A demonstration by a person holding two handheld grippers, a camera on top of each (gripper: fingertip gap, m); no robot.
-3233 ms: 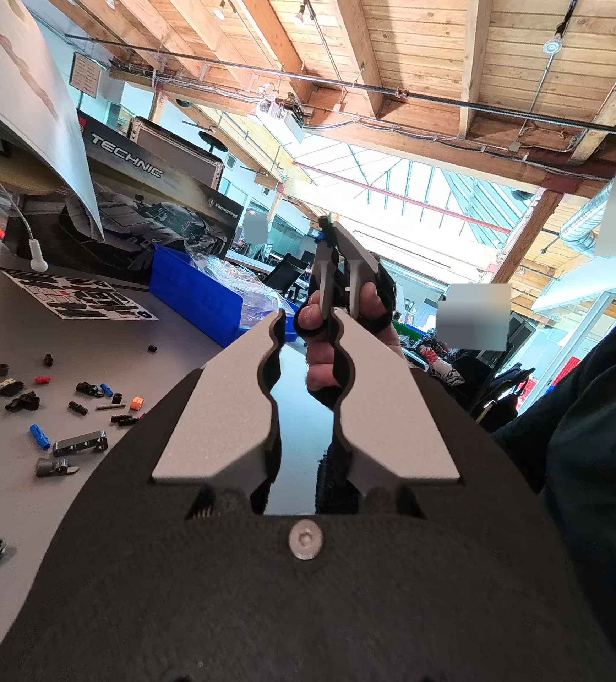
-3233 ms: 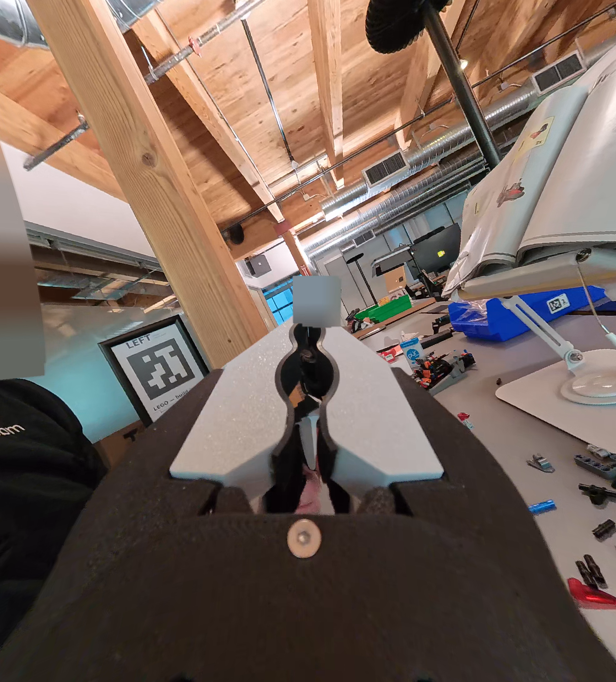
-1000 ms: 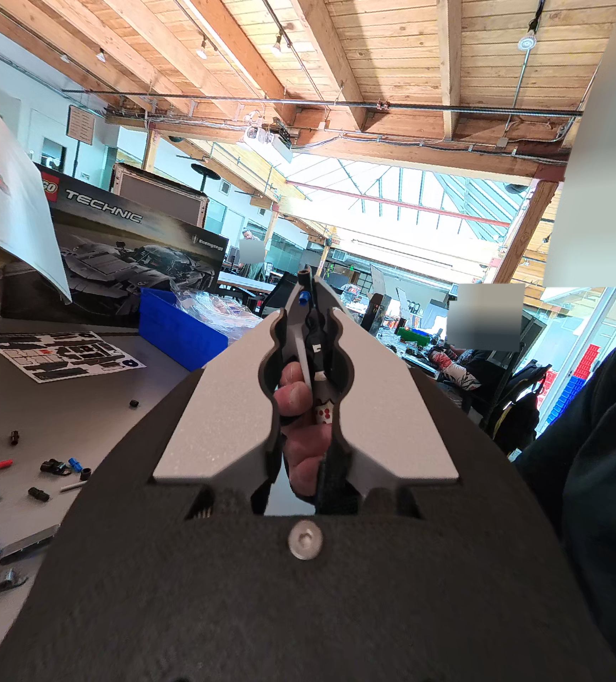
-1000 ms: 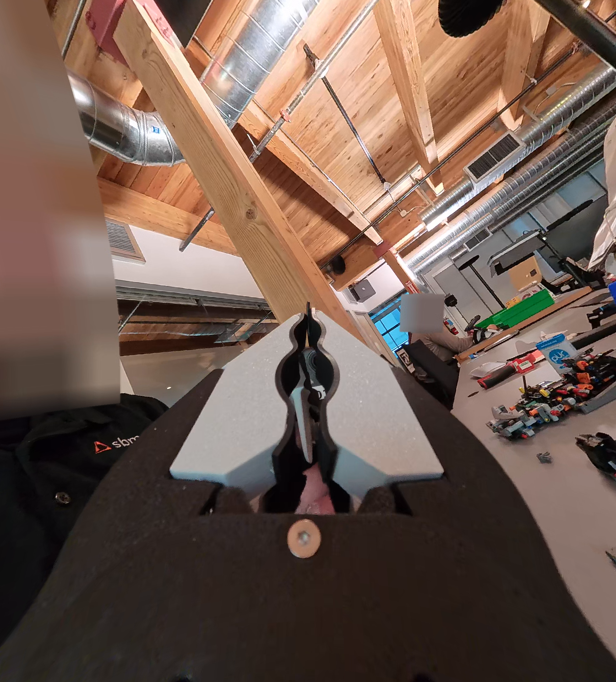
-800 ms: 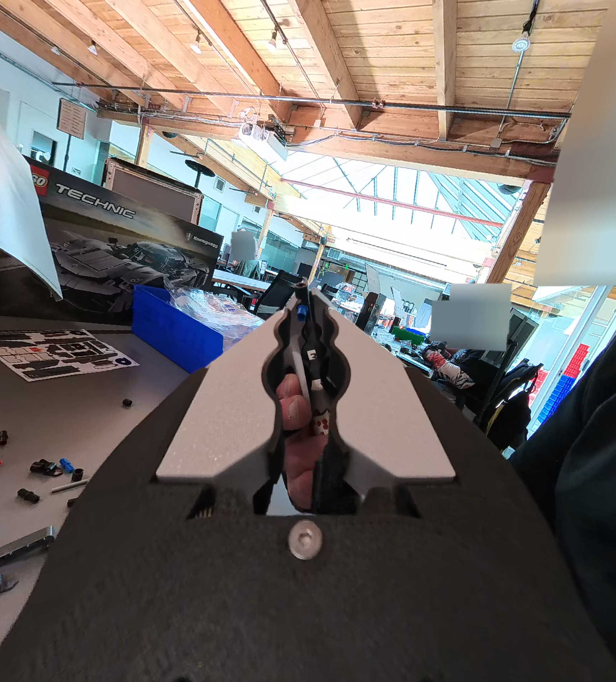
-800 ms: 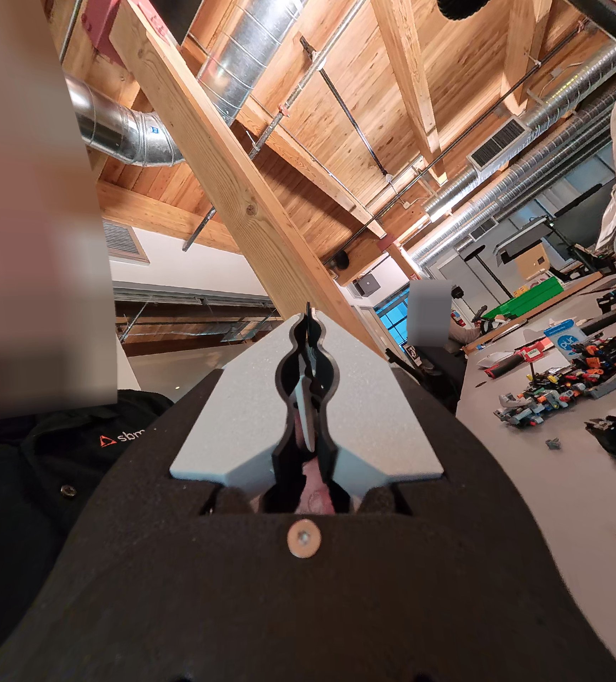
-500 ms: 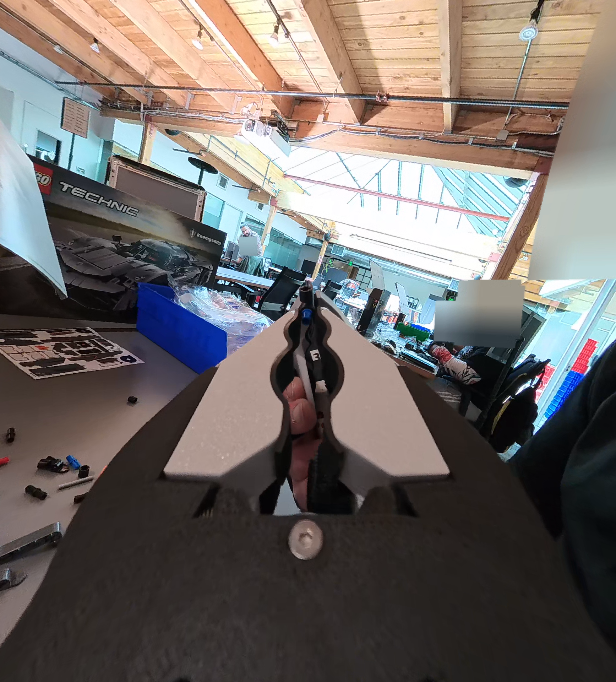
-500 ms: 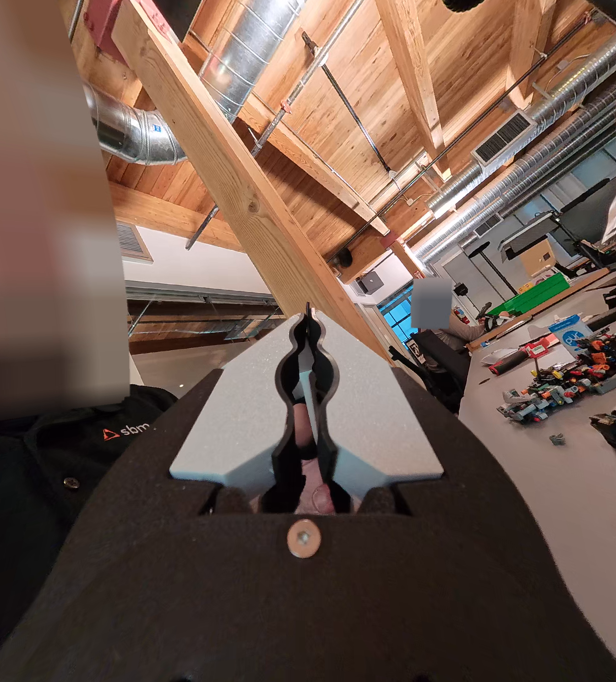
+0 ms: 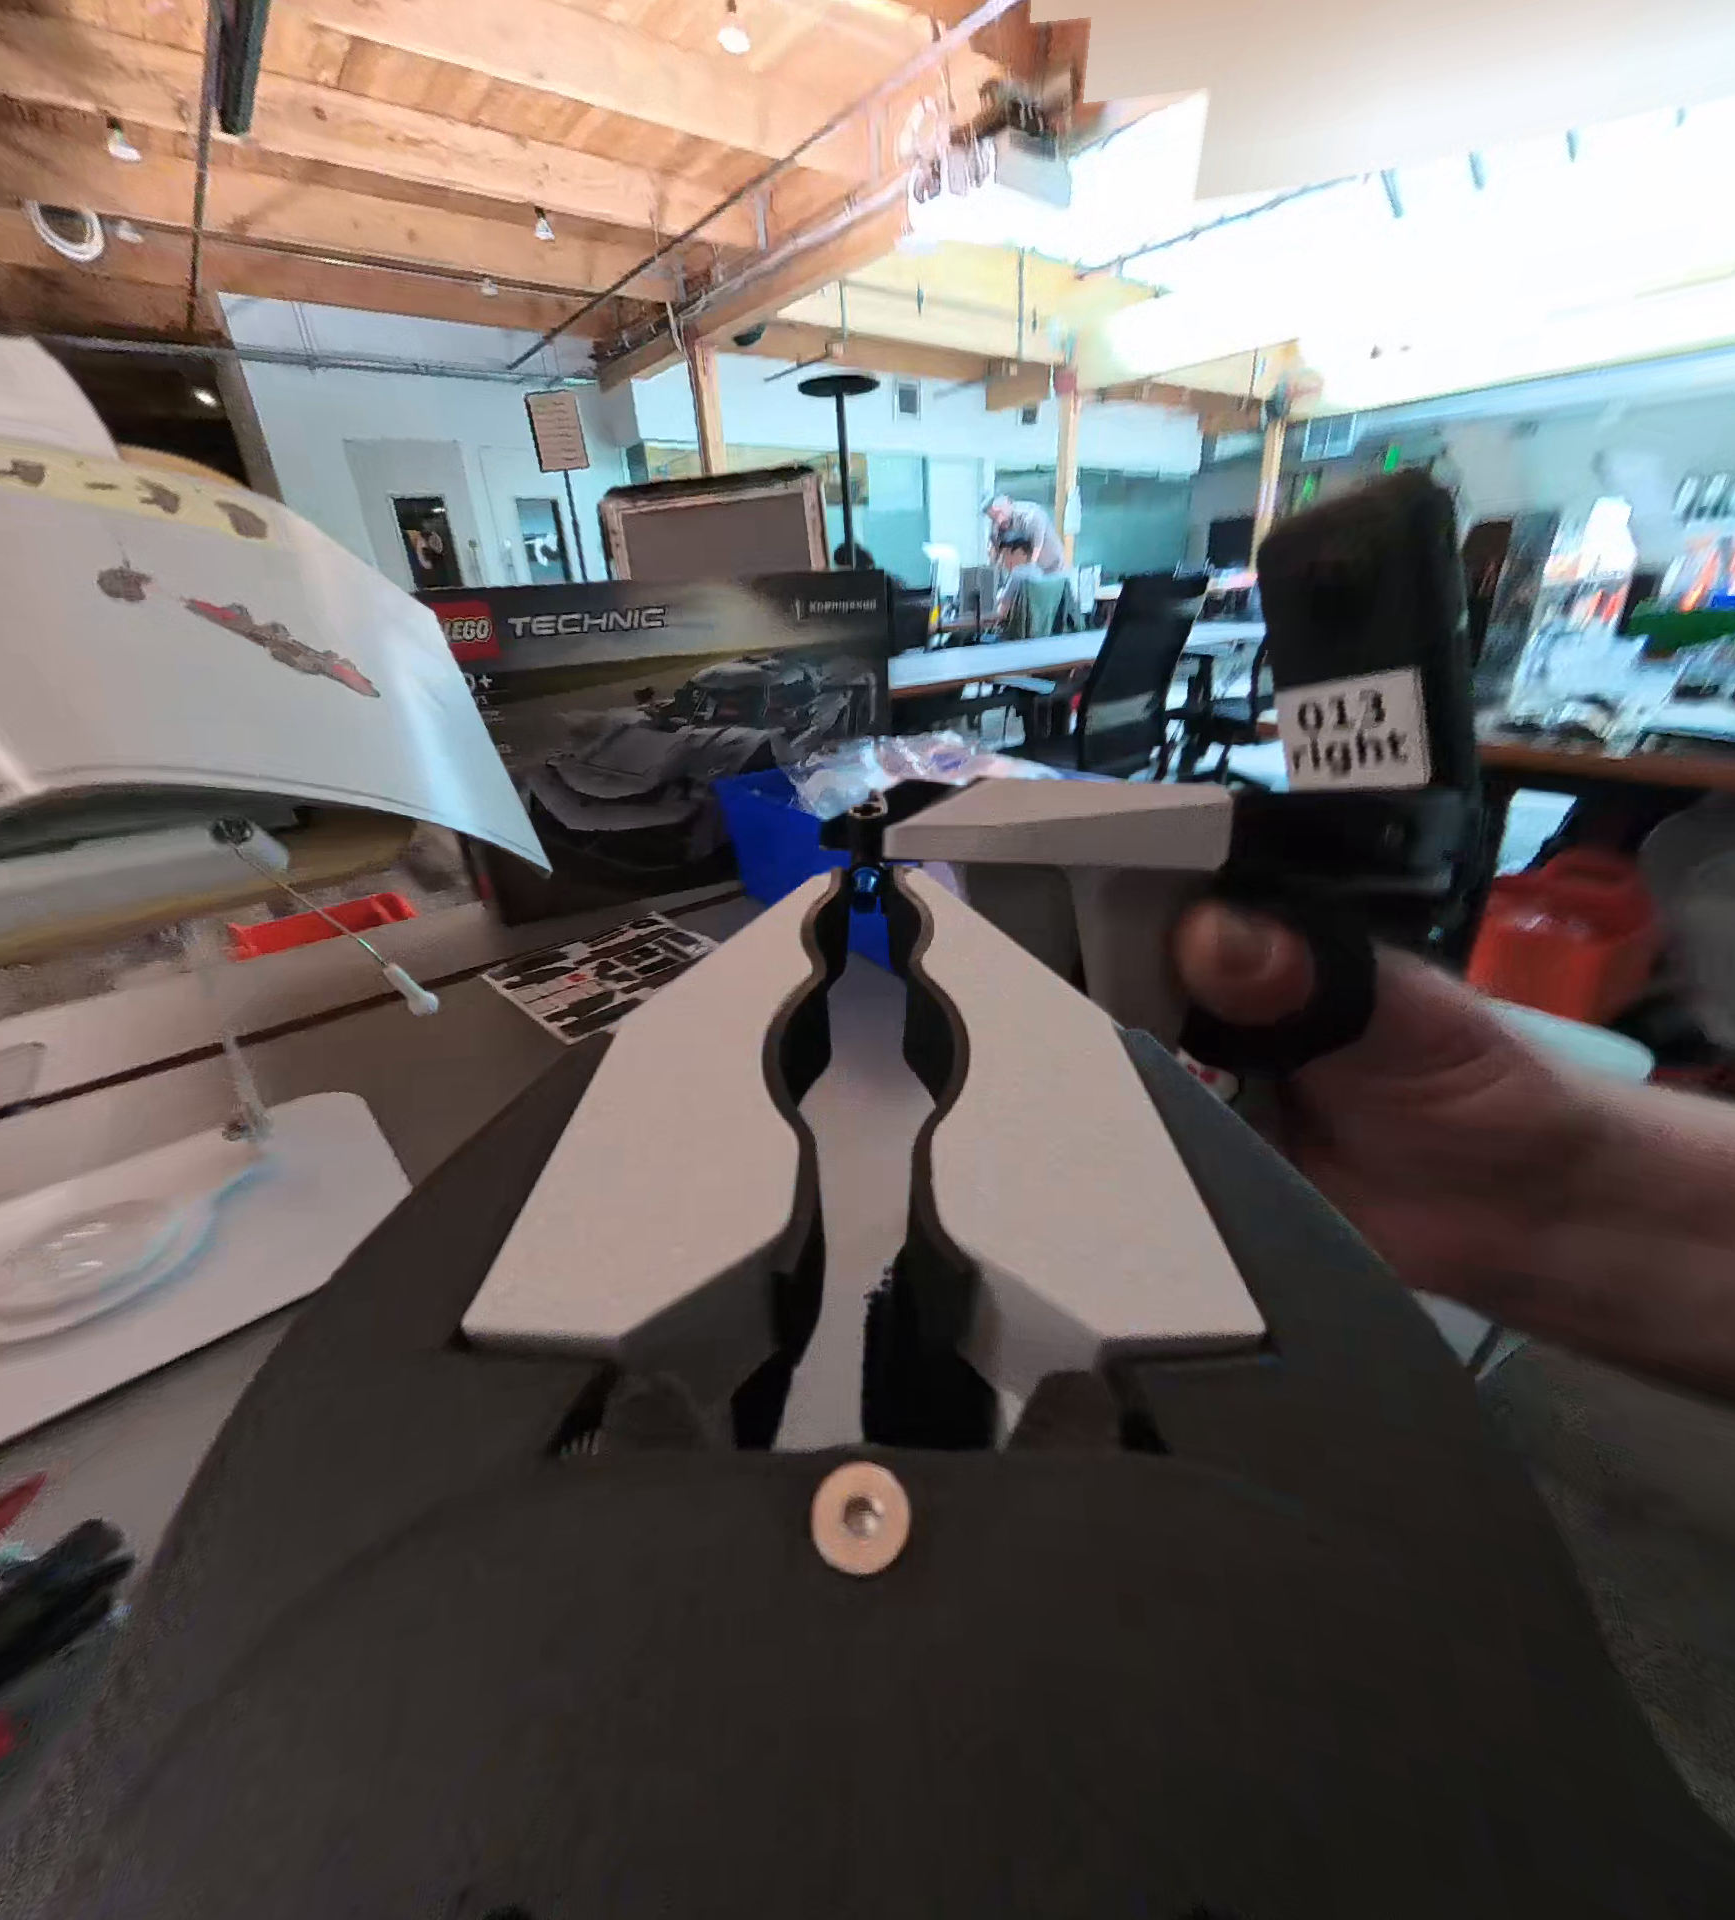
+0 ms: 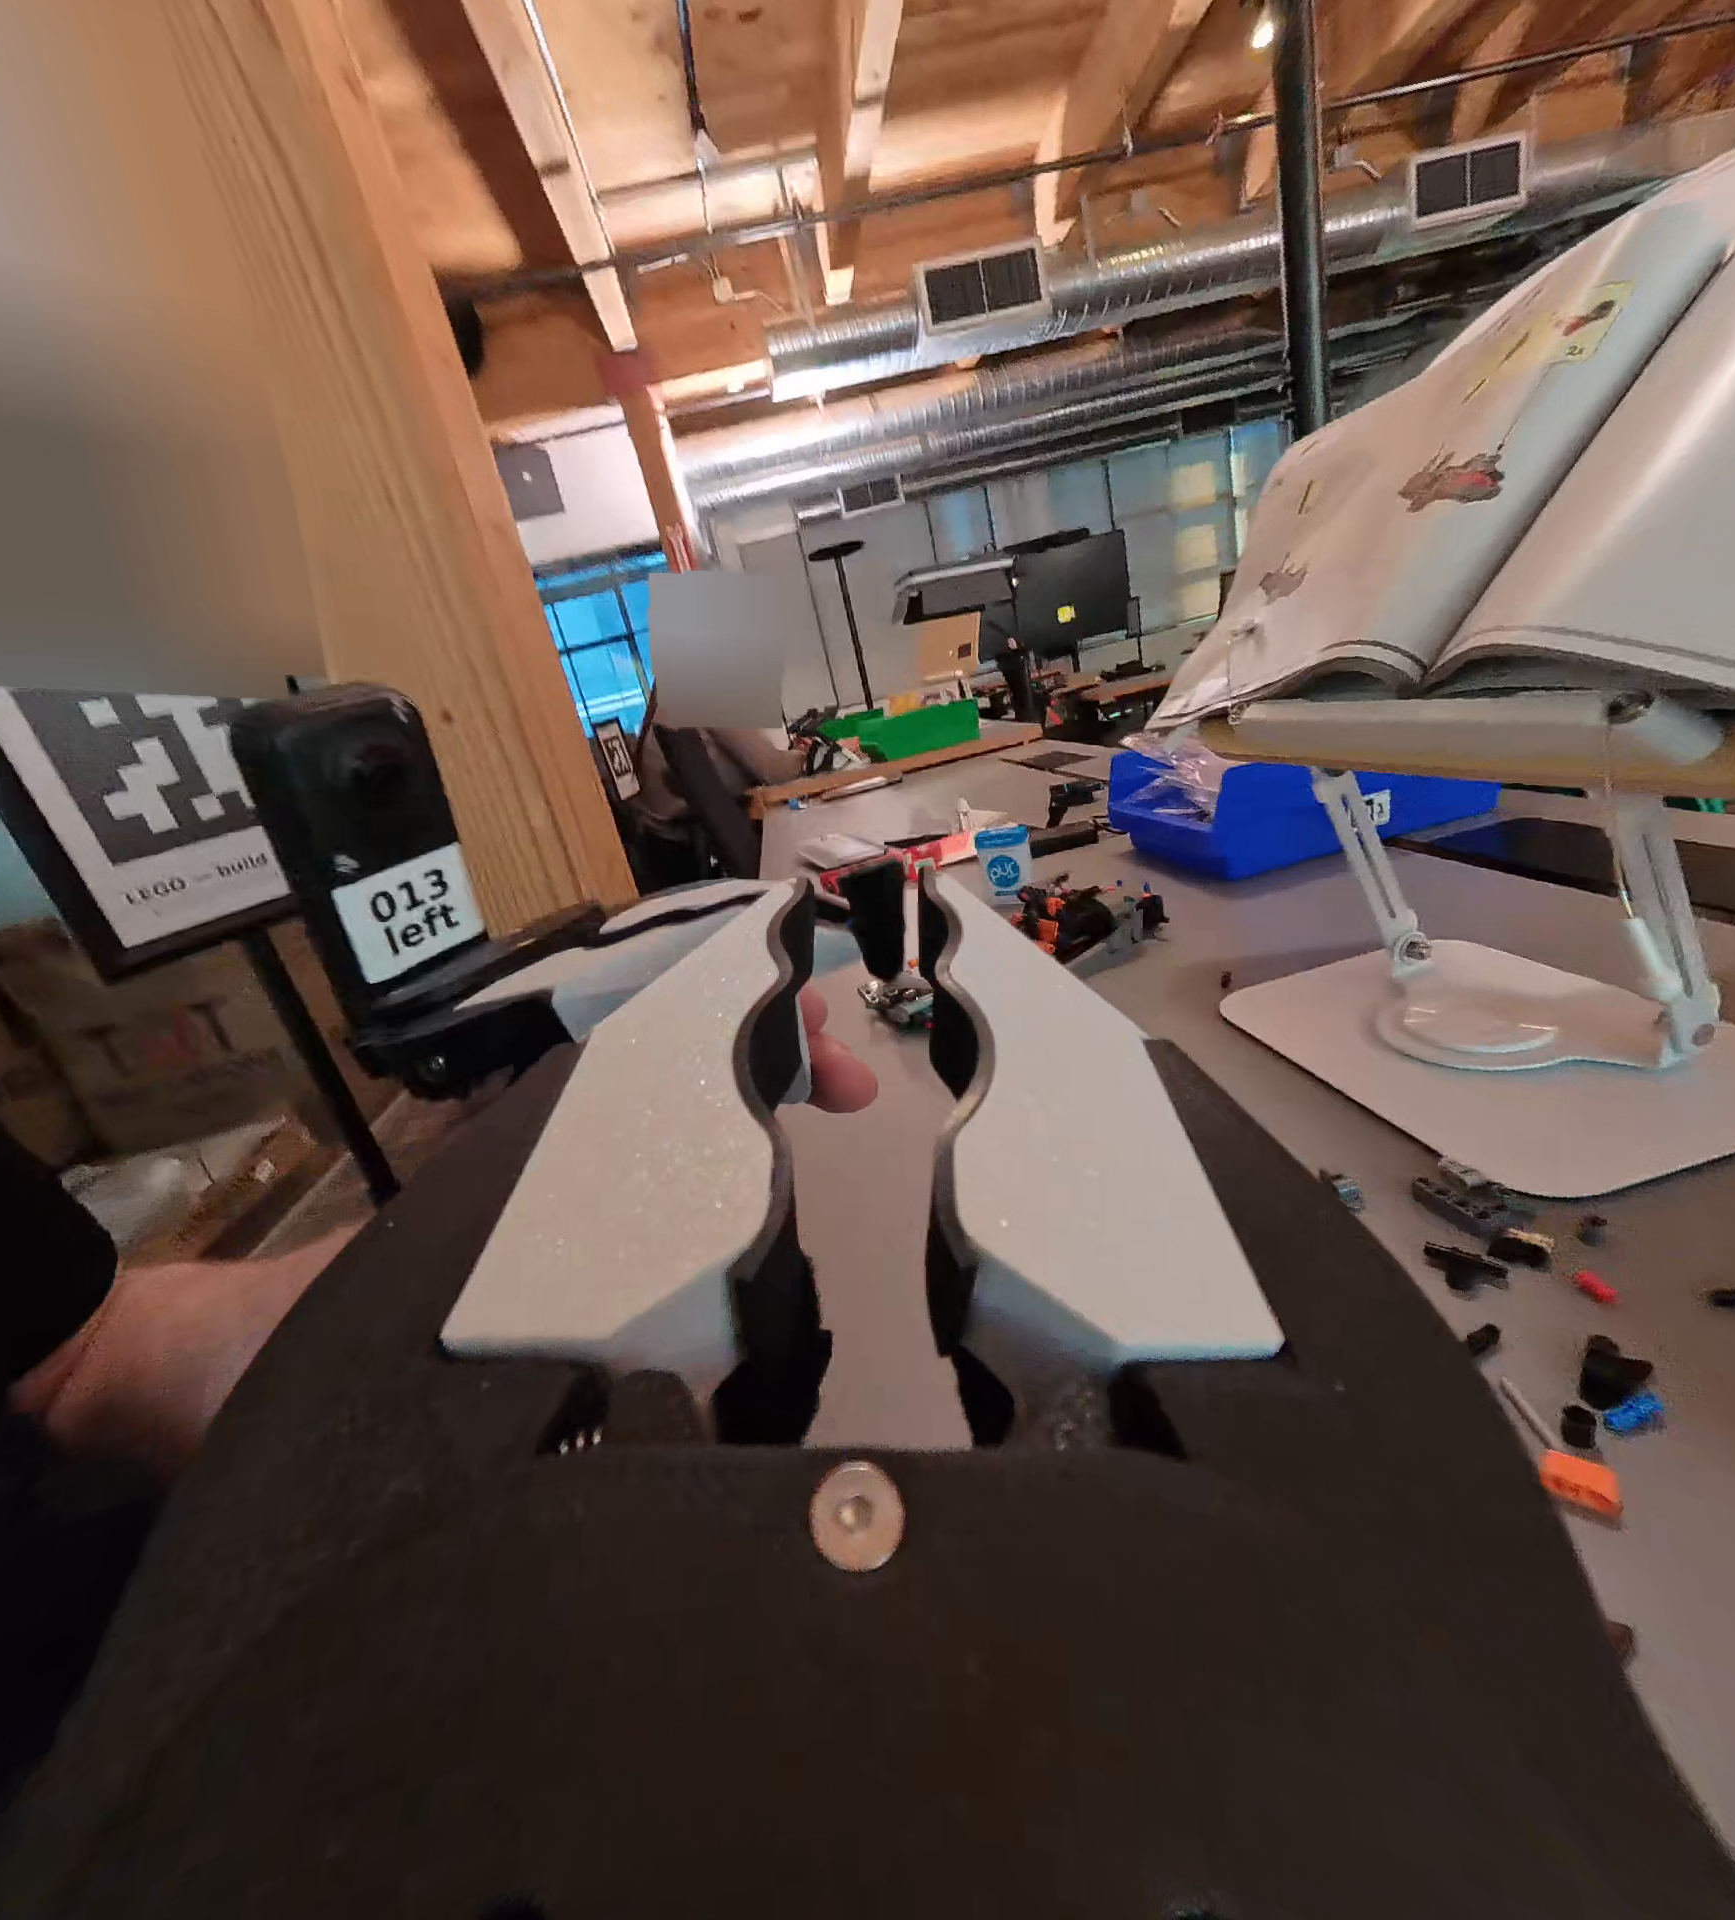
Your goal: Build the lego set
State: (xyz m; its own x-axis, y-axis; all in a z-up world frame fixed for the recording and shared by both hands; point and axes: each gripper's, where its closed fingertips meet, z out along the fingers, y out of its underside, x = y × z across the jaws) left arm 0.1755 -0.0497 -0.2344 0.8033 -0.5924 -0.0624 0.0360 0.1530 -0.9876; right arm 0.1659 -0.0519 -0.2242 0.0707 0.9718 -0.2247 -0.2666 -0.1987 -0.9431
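My left gripper (image 9: pixel 863 883) points over the grey table (image 9: pixel 489 1029). Its tips pinch a small piece with a blue pin (image 9: pixel 863 886) and a black part (image 9: pixel 868 808) on top. My right gripper (image 10: pixel 868 904) comes in from the right in the left wrist view (image 9: pixel 1050 831), level with that black part. In the right wrist view its jaws stand apart, with the black part (image 10: pixel 875 925) in the gap between the tips, touching neither. The left gripper (image 10: pixel 655 935) shows there at the left, its tip hidden behind my right finger.
An open instruction book (image 10: pixel 1465 499) rests on a white stand (image 10: pixel 1465 1049) at the right. Behind are a blue bin (image 10: pixel 1258 810), the set's box (image 9: pixel 686 675) and a sticker sheet (image 9: pixel 603 961). Loose pieces (image 10: pixel 1517 1247) and a partial build (image 10: pixel 1091 920) lie on the table. My two grippers' fingertips are within a few centimetres of each other.
Both grippers have swung down from facing the ceiling to facing over the table. The right gripper has opened and now stands at the left gripper's tip. The hand has left the left jaws.
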